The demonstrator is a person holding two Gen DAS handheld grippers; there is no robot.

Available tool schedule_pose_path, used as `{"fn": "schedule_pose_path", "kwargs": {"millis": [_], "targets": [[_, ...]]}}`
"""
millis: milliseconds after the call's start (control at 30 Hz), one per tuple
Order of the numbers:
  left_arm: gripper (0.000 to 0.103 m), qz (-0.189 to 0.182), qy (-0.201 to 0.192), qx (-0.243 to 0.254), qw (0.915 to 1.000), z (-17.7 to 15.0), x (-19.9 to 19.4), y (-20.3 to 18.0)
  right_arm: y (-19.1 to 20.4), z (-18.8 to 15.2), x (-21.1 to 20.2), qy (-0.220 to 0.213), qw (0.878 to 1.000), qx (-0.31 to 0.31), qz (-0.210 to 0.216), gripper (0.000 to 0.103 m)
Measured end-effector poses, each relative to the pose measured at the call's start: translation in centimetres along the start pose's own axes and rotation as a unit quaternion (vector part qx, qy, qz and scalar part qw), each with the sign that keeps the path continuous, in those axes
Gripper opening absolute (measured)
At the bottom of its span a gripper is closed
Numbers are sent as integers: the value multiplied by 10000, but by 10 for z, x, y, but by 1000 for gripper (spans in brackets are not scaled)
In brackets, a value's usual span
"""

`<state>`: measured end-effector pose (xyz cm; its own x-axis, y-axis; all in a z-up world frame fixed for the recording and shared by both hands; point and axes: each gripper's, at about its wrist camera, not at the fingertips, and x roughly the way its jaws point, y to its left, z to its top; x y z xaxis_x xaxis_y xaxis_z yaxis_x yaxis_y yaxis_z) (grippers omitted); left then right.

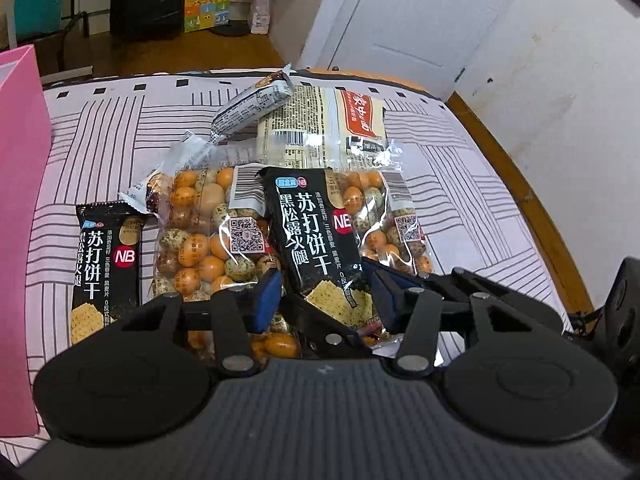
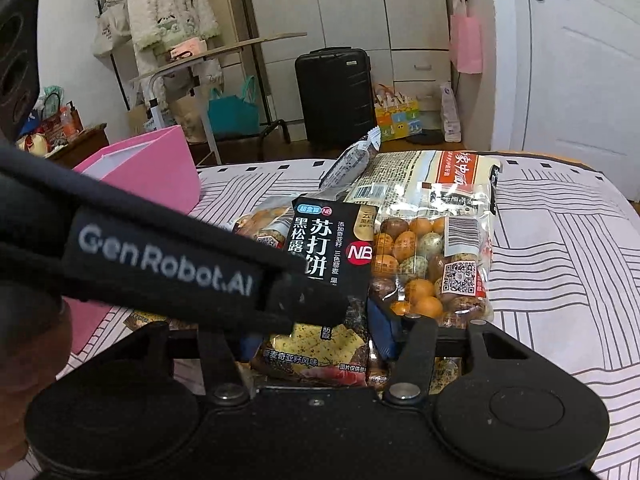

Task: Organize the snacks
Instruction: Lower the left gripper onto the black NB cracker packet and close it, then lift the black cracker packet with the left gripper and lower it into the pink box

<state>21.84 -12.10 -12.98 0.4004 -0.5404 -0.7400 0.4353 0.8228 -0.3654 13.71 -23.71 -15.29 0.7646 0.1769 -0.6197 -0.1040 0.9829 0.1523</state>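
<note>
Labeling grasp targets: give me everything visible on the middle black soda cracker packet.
The black soda cracker packet is a glossy, sealed film pouch with white Chinese lettering, a red NB badge and a cracker picture at its near end. It lies tilted atop the clear bags of speckled coated nuts. The left hand-held gripper straddles its near end; pad contact is unclear.

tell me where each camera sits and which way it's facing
Left wrist: sits on the left gripper, looking forward and down at a black soda-cracker packet lying on clear bags of orange coated nuts; blue-padded fingers flank the packet.
Right wrist: sits on the right gripper, facing the same packet towards a black suitcase; the left gripper's black body crosses the view.
Shared: cracker packet, nut bags, pink box, striped bedsheet.
</note>
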Motion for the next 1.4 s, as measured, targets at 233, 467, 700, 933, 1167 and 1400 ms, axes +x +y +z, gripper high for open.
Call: {"fn": "schedule_pose_path", "kwargs": {"millis": [233,467,700,933,1167,1400], "targets": [[42,-282,113,-203,9993,2,-6,10,0,1,-6,92,9998,125,82,54],[42,-401,249,-61,9989,3,-25,2,6,6,-26,132,9997,182,102,54],[42,-271,477,-74,9985,-5,-56,-8,30,13,-52,444,9989,-74,121,54],[42,112,663,42,9977,-26,-95,-15,60,9,-77,691,9962,-303,441,54],[42,107,587,-394,9974,-39,-145,-2,99,21,-102,926,9915,-646,645,54],[43,395,8,-486,9980,-37,-204,12,142,50,-118,706,9857,-1201,951,54]]}}
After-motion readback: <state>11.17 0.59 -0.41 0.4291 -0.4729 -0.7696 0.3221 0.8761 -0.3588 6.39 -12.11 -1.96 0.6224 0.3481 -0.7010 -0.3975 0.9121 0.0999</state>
